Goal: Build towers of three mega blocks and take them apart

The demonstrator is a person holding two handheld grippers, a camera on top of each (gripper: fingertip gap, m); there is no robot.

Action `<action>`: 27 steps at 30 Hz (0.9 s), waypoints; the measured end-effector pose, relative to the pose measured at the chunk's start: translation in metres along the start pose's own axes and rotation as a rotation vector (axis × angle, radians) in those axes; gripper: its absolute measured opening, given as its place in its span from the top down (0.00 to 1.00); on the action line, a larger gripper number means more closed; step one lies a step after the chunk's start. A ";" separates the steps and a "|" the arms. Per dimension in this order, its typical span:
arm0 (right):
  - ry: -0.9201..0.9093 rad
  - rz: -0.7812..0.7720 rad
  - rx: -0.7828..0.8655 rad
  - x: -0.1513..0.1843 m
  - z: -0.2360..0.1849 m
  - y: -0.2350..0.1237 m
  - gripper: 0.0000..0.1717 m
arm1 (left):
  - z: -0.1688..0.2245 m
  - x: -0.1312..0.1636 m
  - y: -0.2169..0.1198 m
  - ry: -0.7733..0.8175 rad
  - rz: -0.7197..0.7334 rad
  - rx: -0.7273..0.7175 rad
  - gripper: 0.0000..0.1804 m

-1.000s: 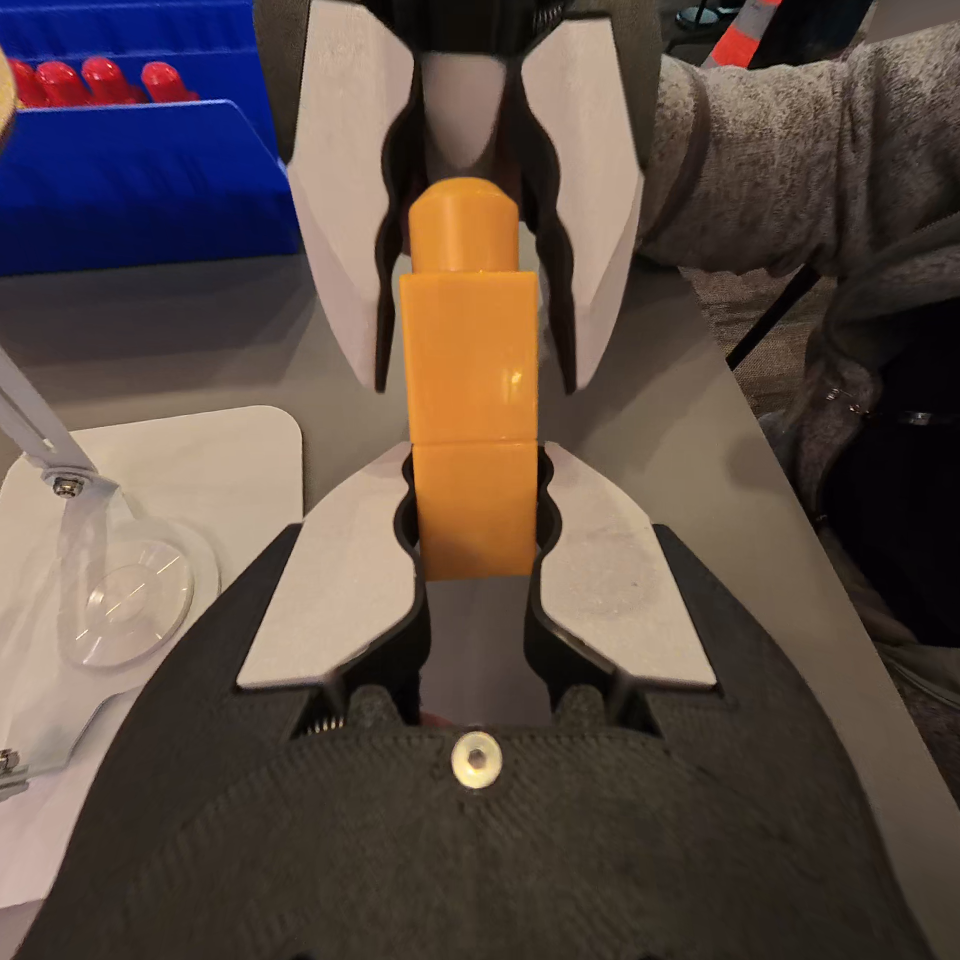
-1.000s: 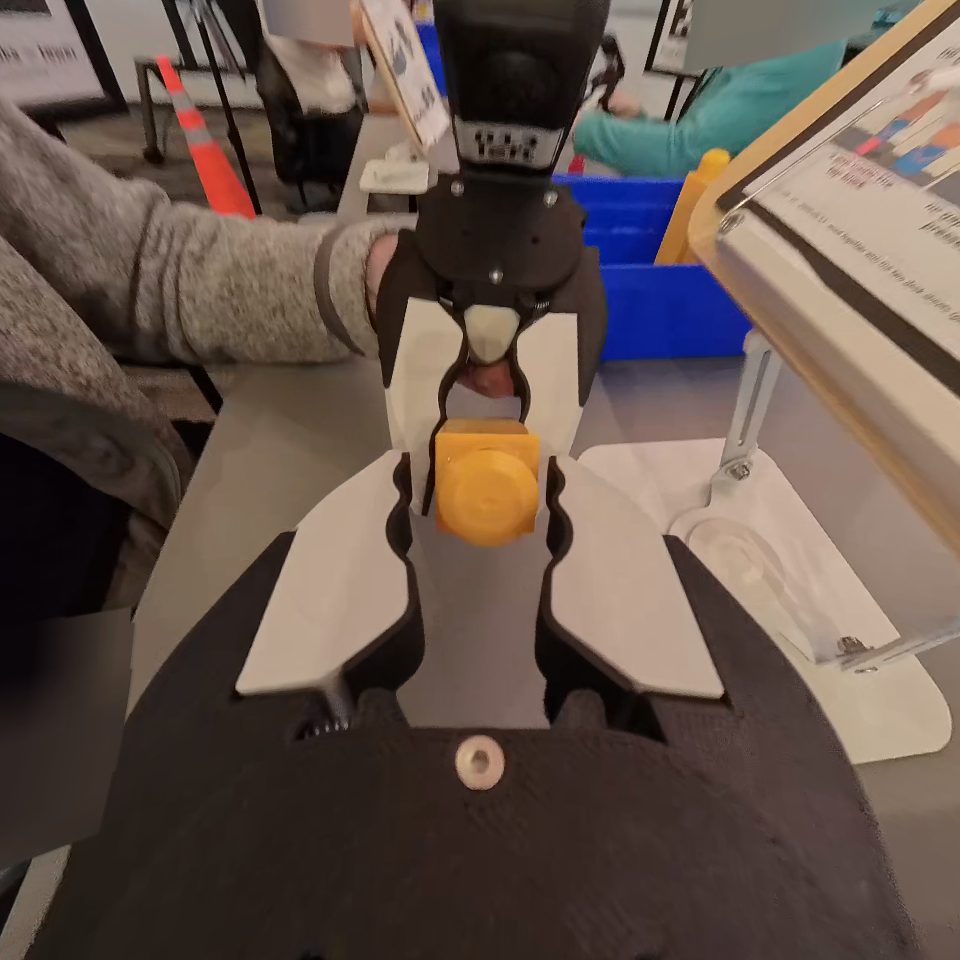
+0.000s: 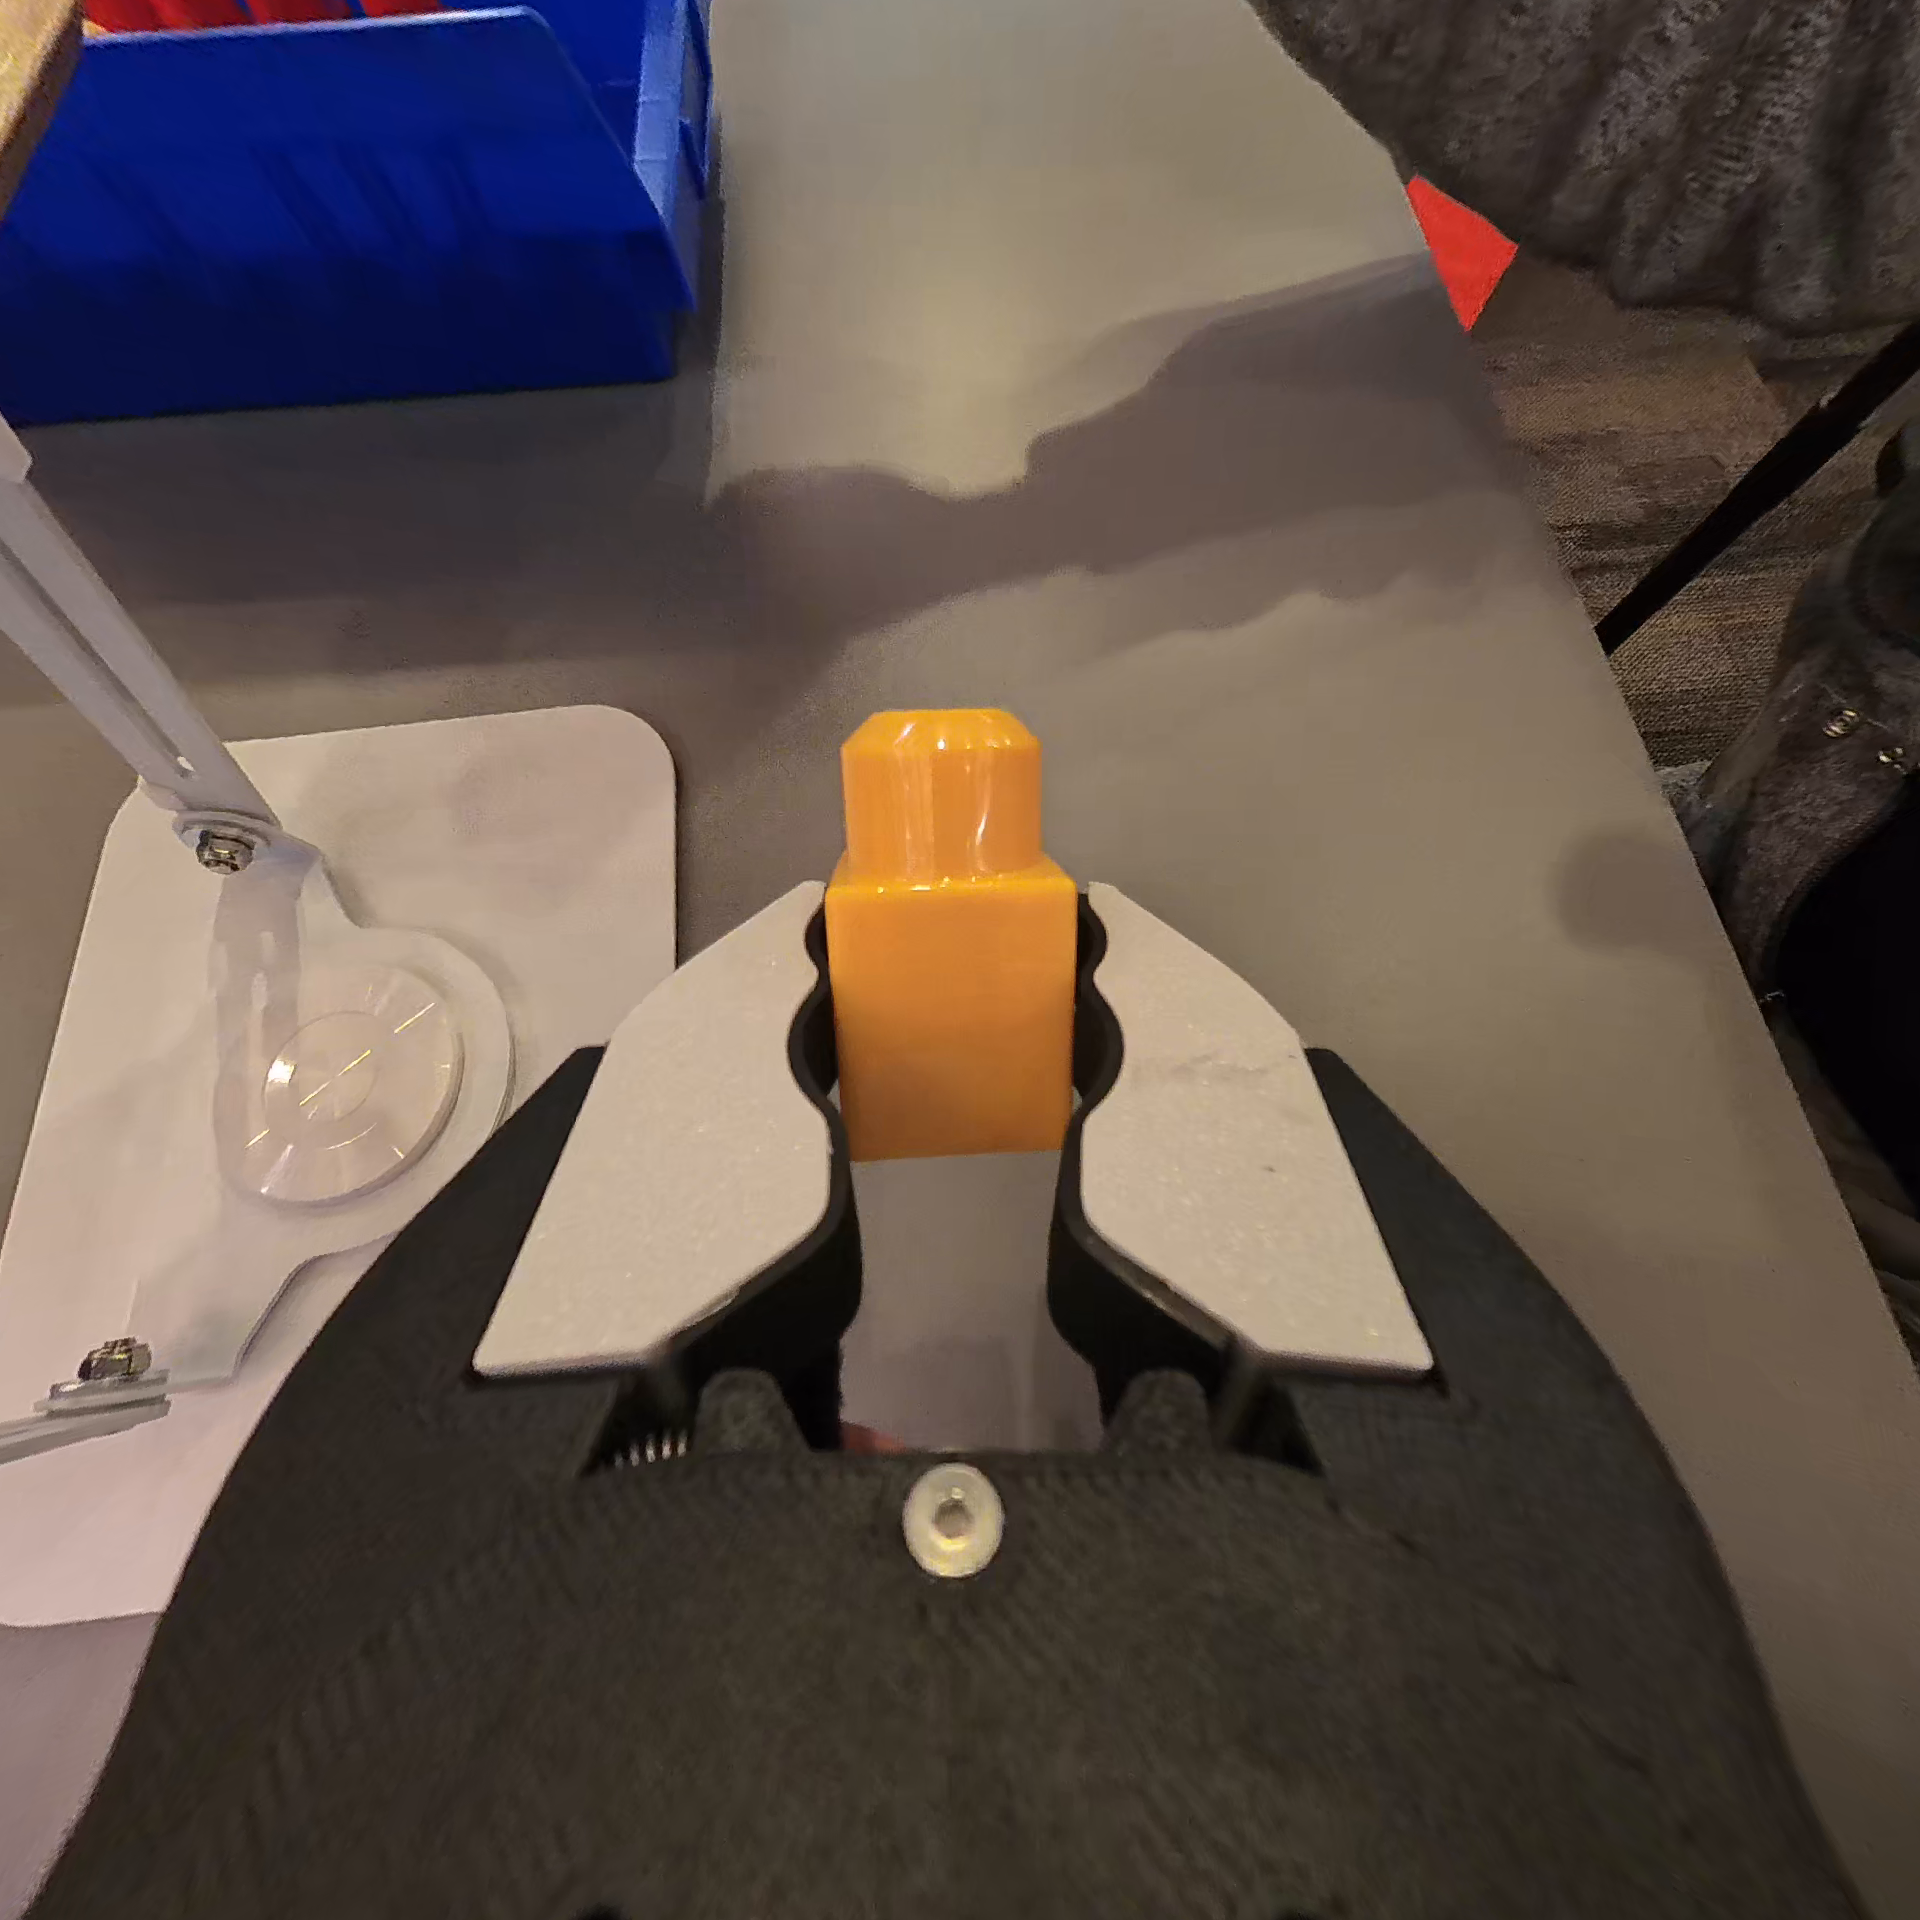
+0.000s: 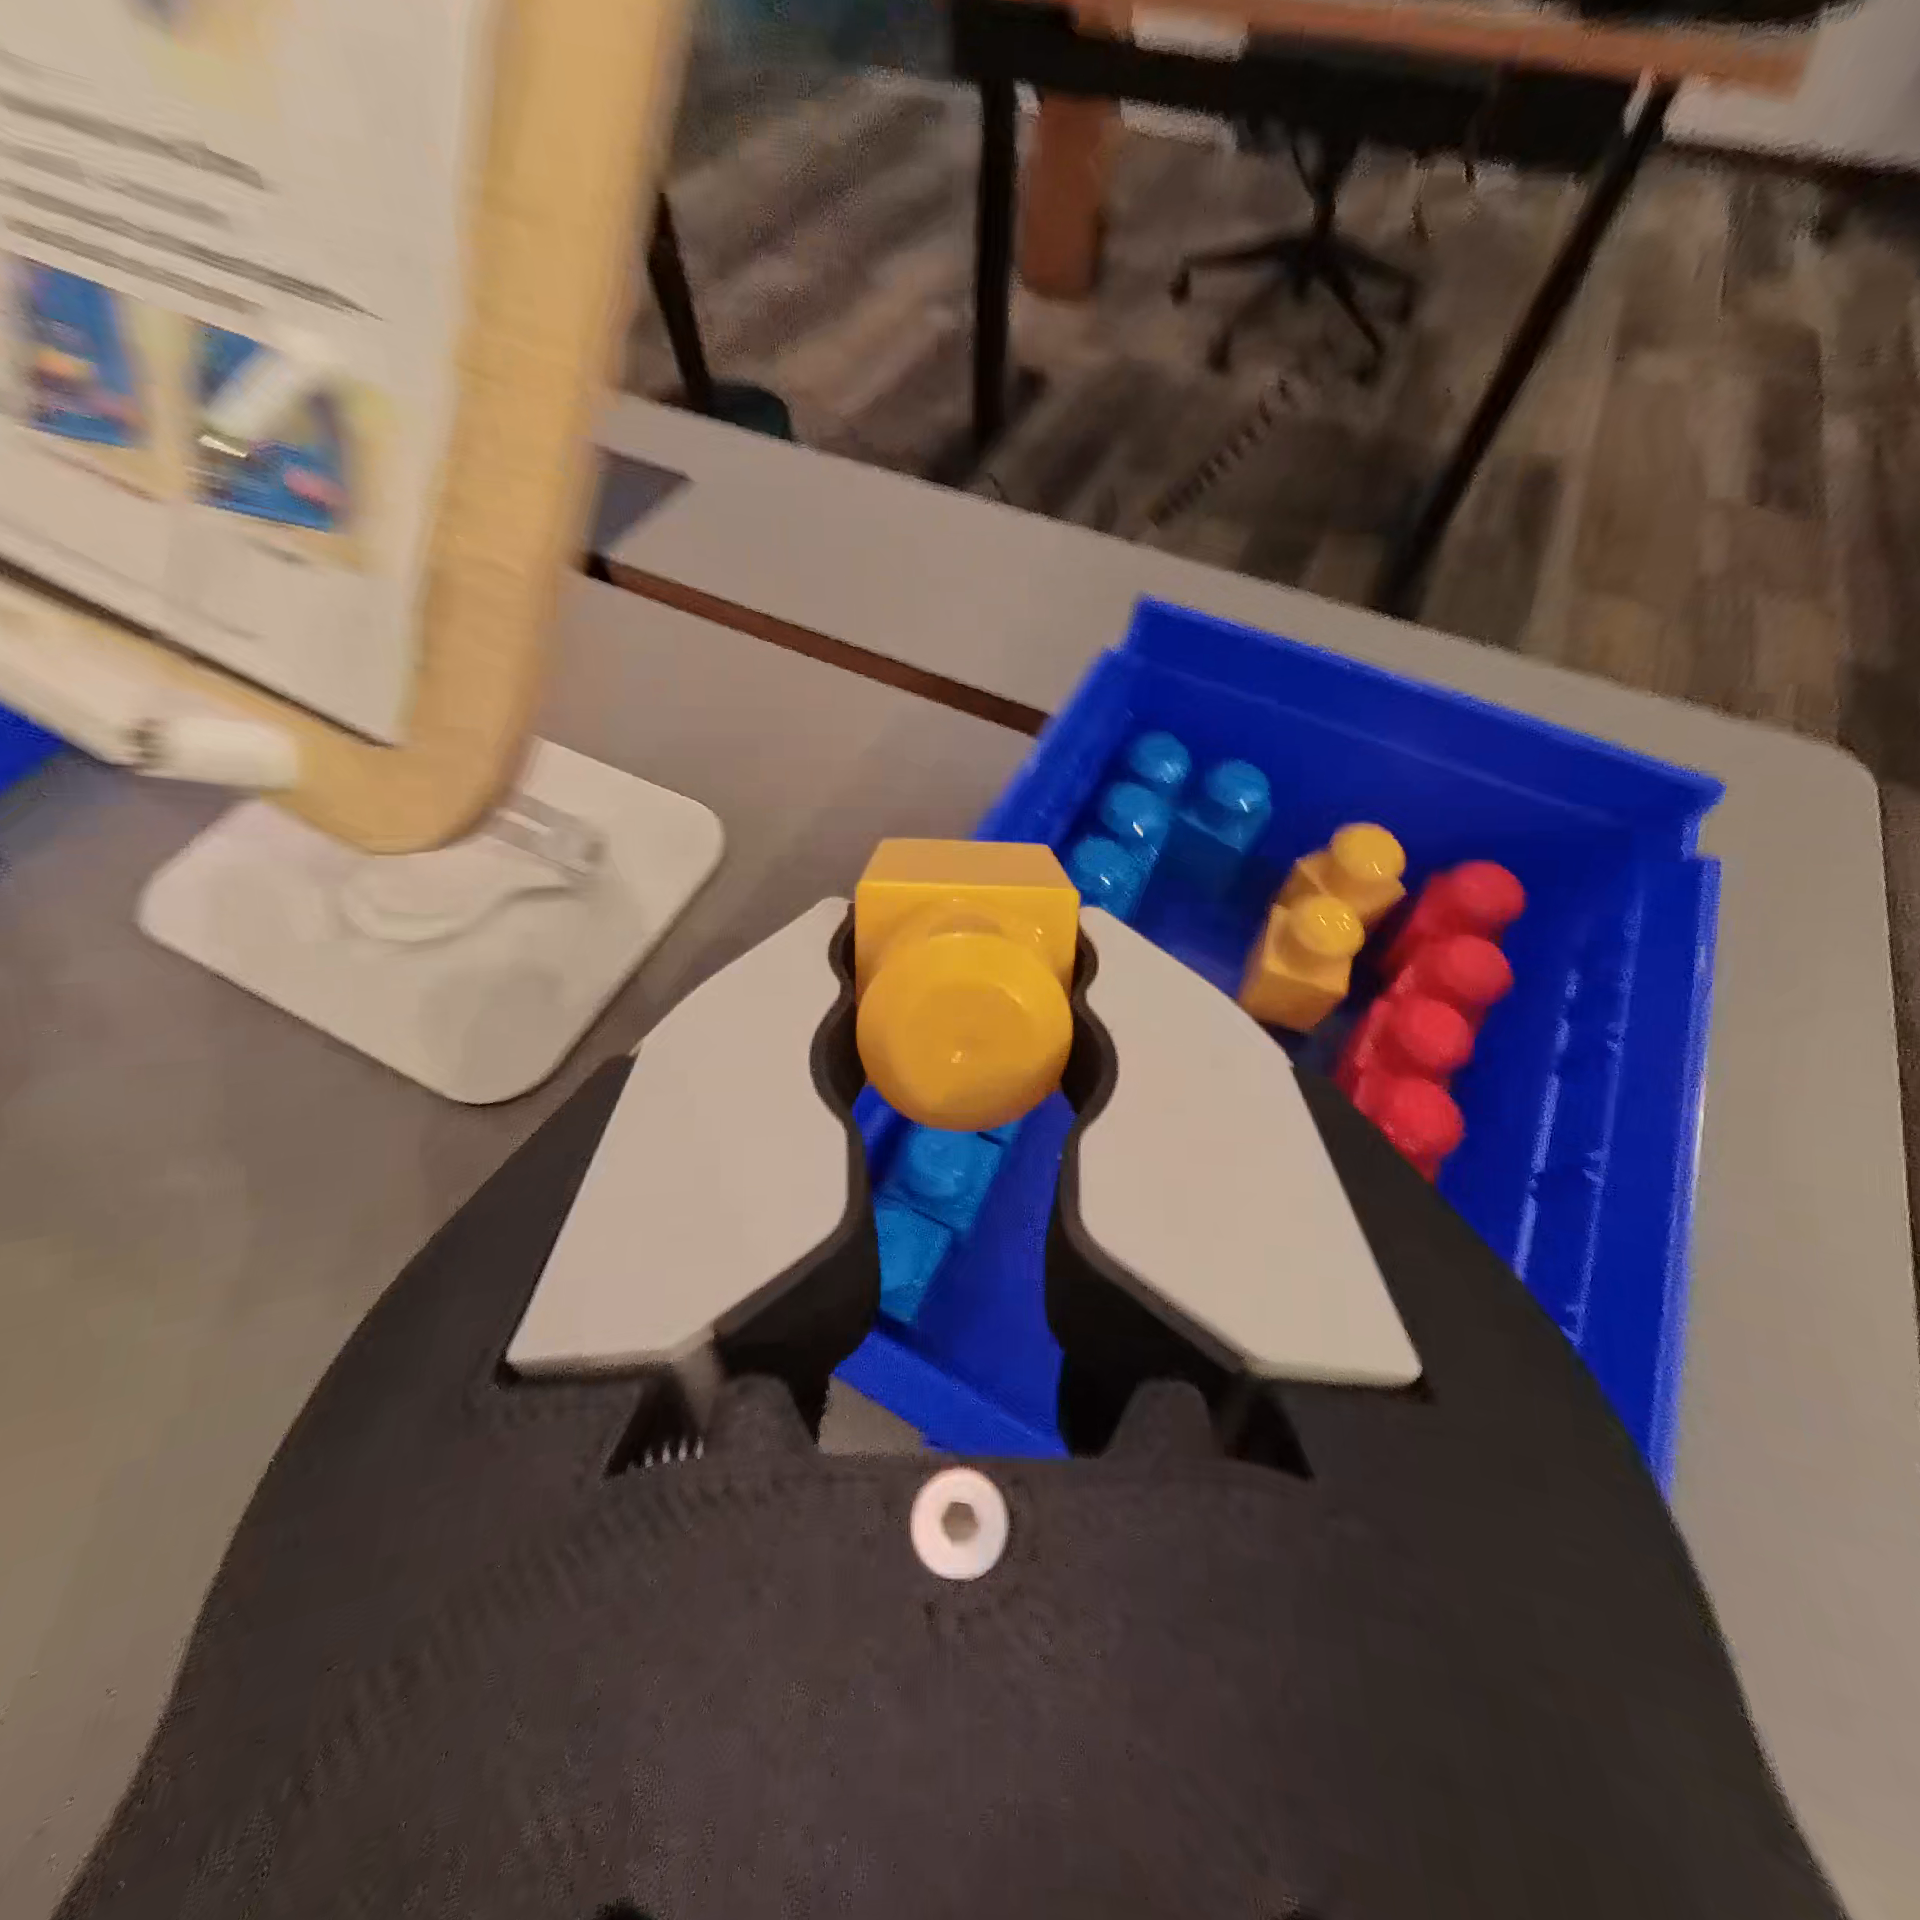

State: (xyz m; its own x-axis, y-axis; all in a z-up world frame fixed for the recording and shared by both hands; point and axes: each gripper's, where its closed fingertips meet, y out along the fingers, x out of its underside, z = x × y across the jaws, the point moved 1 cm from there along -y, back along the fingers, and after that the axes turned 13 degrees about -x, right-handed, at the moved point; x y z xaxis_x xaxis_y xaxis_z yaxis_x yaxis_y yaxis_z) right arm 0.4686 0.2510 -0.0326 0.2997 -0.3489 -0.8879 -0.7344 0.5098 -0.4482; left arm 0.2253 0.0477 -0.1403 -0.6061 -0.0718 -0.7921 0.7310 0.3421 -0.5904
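In the left wrist view my left gripper point(image 3: 954, 987) is shut on a single orange block point(image 3: 951, 977), stud pointing away from me, above the grey table point(image 3: 1195, 644). In the right wrist view my right gripper point(image 4: 961, 977) is shut on another orange block point(image 4: 961, 971), its stud facing the camera, held over the near left end of a blue bin point(image 4: 1558, 1039). The bin holds blue blocks point(image 4: 1174, 821), a two-stud orange block point(image 4: 1325, 925) and red blocks point(image 4: 1439, 997). Neither view shows the other gripper.
A blue bin point(image 3: 332, 208) stands at the far left in the left wrist view. A white stand base point(image 3: 343, 1039) with a clear bracket lies to the left; it also shows in the right wrist view point(image 4: 436, 935) under a wood-framed sign point(image 4: 312, 343). A person's grey sleeve point(image 3: 1610, 135) is at the top right. One gripper's finger ends stand about 35 centimeters off the other's.
The two joined orange blocks have come apart. My right gripper closed on the far block, pulled it off and swung away to the blue bin. My left gripper kept its block.
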 end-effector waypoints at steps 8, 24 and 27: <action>0.173 -0.327 0.099 0.069 0.078 0.064 0.79 | -0.003 0.005 0.001 -0.016 -0.010 0.003 0.77; 0.183 -0.617 0.305 0.128 0.139 0.093 0.78 | -0.004 0.008 0.002 -0.026 -0.018 0.012 0.77; 0.185 -0.607 0.321 0.126 0.144 0.094 0.78 | -0.004 0.009 0.003 -0.026 -0.023 0.014 0.77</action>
State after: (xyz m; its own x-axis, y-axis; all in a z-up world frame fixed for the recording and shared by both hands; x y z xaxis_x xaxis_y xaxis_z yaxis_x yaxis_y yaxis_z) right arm 0.5250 0.3686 -0.2013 0.4696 -0.7580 -0.4526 -0.2467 0.3796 -0.8917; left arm 0.2207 0.0517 -0.1489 -0.6144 -0.1042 -0.7821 0.7215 0.3270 -0.6103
